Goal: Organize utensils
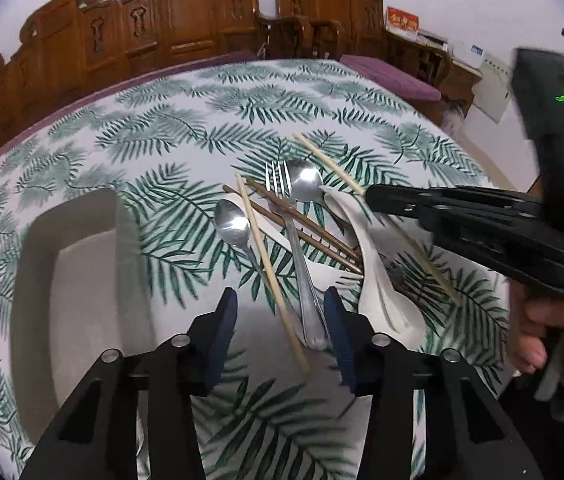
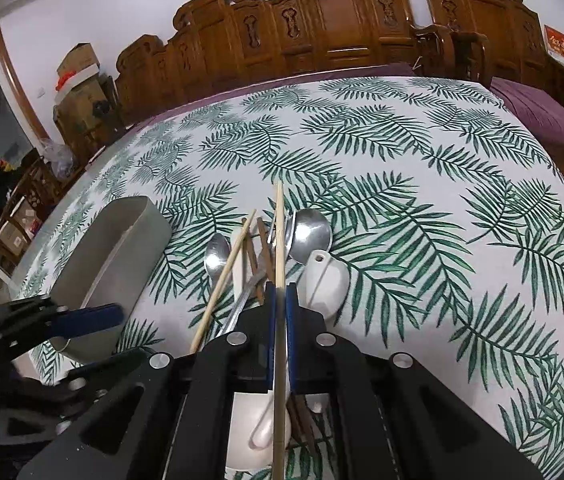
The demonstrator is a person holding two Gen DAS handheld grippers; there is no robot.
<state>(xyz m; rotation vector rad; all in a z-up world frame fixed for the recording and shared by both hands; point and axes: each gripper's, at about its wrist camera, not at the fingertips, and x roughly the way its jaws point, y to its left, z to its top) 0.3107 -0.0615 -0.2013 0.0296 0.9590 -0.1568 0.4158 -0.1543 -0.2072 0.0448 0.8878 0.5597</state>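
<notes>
at far left we see the tray, a smooth grey trough with rounded corners and nothing inside, lying on the leaf-print table. our left gripper hovers just right of it, fingers apart and gripping nothing, straddling the near ends of a steel fork and a pale chopstick.

further right lies the pile: a small steel spoon, two dark wood chopsticks slanting under the fork, a larger shiny spoon, and glossy white ceramic spoons with deep bowls.

rightmost, our right gripper is clamped on a second pale chopstick, thin, round and matte like bamboo. its long axis runs straight along the fingers, the tip pointing away from us and the tail passing back between the pads.

the relation that matters: the tray sits to the left of this held stick and its long side runs roughly the same way, so we judge the stick needs carrying leftward over the pile with little turning. the left gripper is nearer the tray and partly in that path.
</notes>
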